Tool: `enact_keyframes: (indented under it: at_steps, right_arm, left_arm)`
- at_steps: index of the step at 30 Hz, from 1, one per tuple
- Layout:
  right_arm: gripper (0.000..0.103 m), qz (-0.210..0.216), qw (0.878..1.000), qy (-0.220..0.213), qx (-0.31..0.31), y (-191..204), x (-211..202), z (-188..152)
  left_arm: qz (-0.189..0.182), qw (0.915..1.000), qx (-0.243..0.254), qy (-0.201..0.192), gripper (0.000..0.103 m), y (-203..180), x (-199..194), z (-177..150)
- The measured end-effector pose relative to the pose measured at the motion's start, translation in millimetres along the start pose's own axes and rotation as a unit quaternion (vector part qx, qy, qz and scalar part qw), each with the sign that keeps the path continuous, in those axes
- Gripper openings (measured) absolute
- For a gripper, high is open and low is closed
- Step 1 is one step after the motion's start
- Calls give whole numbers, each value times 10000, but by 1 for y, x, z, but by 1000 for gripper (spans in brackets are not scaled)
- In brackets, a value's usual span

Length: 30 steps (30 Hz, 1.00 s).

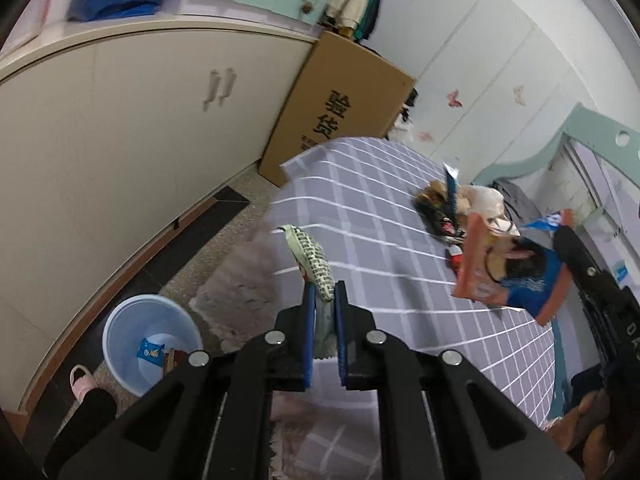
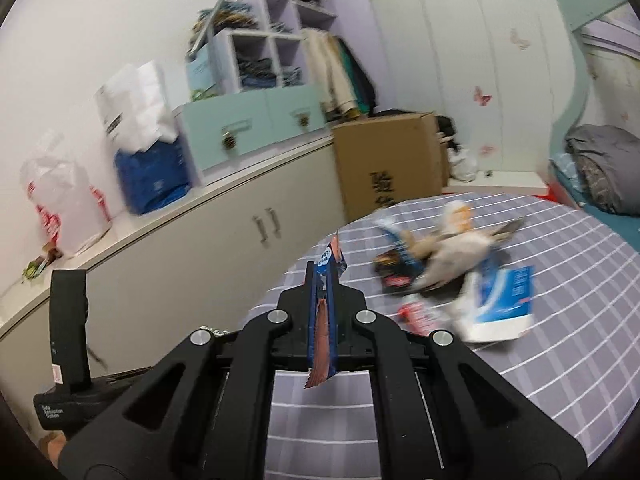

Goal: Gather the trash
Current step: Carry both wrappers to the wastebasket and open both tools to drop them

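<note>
Left claw: black two-finger left claw with blue pads sits nearest the lens, pinched tight on a crumpled green-and-white printed snack wrapper that sticks up past the tips.
Right claw: black right claw is clamped fully together on a flat orange-and-blue foil snack packet; in the left view the same packet hangs broadside, held by one edge only.
Bin: pale blue round plastic bin stands on the floor near left, beside a slipper, with a blue wrapper already inside.
Remaining trash: loose heap of mixed wrappers and paper lies on the grey checked bed cover, far right of both claws.
Risk, grip: both pieces are thin and slick, so I judge either could slide out on the way across.
Risk, drop: the bin mouth is well below bed level; a light wrapper let go too high or off-centre could flutter onto the shaggy grey rug instead.
Risk, crowding: two claws over one small bin may knock together.
</note>
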State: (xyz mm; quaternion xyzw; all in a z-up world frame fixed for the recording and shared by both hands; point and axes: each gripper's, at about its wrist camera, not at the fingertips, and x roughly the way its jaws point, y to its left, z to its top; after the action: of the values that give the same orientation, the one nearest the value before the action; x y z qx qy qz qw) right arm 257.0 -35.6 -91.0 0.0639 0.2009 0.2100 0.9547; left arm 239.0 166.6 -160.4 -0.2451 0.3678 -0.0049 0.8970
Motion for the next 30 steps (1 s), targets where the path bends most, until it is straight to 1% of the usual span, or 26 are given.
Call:
enact_keyframes:
  at_steps: [2,5,7,10,14,17,20,22,23,25,26,28,29,30]
  right_arm:
    - [5,145,9997,122,-140,21,8,-6]
    - [5,494,9973,428,-344,61,29,-23]
    - [5,675,9948,618,-451,83,42,-35]
    - [5,934,9891,929,-658,117,63,-58]
    - [5,1229,9779,1423,-917,157,99,-97]
    - [5,1316,9695,1794,-1029,175,128,-127]
    - [5,1380,9575,2232,-1197,191,172,-165]
    - [5,1405,9520,2452,-1178,196,194,-186]
    - [6,1401,9498,2540,-1175,196,203,-194]
    - [6,1498,9410,2830,-1096,198,225,-213]
    - [6,1470,9371,2980,-1067,198,236,-224]
    - [6,1408,9348,3093,-1029,195,247,-235]
    - [7,1400,9334,3149,-999,194,252,-241]
    - [12,1376,9316,3225,-963,191,258,-247]
  left_arm:
    - [22,9999,-117,-40,9,16,-8,-3]
    - [259,9990,-350,-73,9,53,-19,-11]
    - [351,9979,-536,-41,9,76,-23,-16]
    - [572,9950,-820,21,9,116,-24,-28]
    - [789,9880,-1298,277,9,169,-12,-46]
    - [931,9814,-1600,508,9,204,7,-58]
    - [1017,9768,-1756,687,9,226,23,-68]
    - [1106,9726,-1859,849,9,241,38,-75]
    - [1139,9710,-1895,913,9,247,45,-77]
    - [1151,9673,-1996,1055,9,263,58,-84]
    - [1169,9653,-2045,1128,9,270,65,-86]
    - [1186,9629,-2100,1214,9,278,74,-91]
    - [1200,9617,-2119,1259,9,281,79,-92]
    - [1221,9606,-2129,1307,9,284,85,-94]
